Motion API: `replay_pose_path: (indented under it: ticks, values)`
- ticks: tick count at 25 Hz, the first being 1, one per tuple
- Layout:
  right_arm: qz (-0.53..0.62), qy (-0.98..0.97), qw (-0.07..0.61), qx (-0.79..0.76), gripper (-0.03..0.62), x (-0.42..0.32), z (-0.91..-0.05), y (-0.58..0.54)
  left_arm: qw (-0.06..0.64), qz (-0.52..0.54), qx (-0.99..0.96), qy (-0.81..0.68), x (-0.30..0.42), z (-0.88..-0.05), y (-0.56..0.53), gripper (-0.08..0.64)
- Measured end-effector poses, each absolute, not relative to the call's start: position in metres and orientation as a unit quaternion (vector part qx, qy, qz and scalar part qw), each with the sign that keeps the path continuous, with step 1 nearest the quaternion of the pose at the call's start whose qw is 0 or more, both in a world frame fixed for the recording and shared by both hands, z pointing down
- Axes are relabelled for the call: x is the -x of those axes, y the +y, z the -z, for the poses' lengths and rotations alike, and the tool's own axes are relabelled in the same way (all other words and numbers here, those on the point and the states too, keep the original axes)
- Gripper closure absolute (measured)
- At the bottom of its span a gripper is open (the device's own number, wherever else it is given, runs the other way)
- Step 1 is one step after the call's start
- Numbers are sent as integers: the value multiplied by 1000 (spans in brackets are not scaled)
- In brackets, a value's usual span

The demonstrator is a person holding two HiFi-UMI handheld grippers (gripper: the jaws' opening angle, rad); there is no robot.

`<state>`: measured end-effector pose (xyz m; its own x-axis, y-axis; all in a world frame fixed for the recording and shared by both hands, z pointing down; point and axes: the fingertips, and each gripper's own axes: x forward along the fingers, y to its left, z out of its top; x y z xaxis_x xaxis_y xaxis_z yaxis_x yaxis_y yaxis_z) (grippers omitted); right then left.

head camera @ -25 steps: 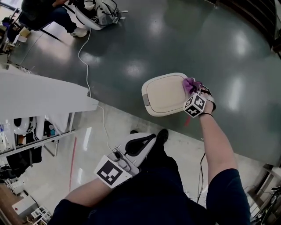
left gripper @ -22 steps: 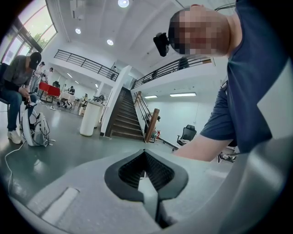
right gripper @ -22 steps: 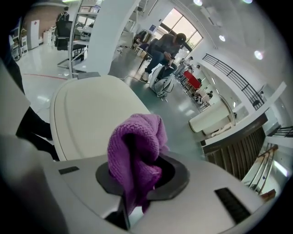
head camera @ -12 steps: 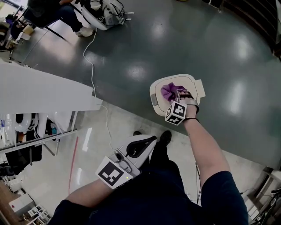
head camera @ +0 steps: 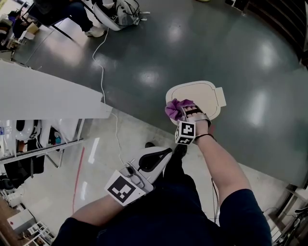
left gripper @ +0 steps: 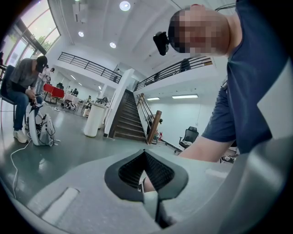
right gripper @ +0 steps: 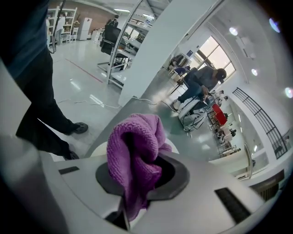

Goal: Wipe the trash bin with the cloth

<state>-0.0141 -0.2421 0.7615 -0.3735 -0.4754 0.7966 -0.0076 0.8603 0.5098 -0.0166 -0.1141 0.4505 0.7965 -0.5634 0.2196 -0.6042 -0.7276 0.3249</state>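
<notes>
The trash bin [head camera: 199,97] shows from above as a cream, rounded-square lid on the dark floor. A crumpled purple cloth [head camera: 176,108] rests on the lid's near-left edge, and my right gripper [head camera: 182,113] is shut on it. In the right gripper view the cloth [right gripper: 135,153] bulges out between the dark pads, with a bit of the cream lid [right gripper: 99,150] behind it. My left gripper [head camera: 161,154] hangs low by my legs, away from the bin. Its jaws stand shut with nothing in them [left gripper: 145,180].
A white table [head camera: 48,96] fills the left side, with a shelf rack [head camera: 33,144] under it. A white cable [head camera: 102,72] runs across the floor toward a seated person and a backpack [head camera: 118,12] at the top left. My shoe [head camera: 179,148] stands just before the bin.
My right gripper has dragged the purple cloth across the lid, from its right edge over the middle to its near-left edge. The left gripper has stayed where it was.
</notes>
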Motion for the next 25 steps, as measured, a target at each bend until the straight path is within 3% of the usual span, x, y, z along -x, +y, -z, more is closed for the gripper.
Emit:
replay_pose_path:
  ticks: [17, 25]
  values:
    - [97, -750, 580, -301, 518, -187, -763, -248, 187, -67, -951, -237, -50, -448, -107, 563]
    - [66, -751, 576, -315, 518, -177, -769, -217, 184, -69, -955, -223, -48, -443, -99, 563]
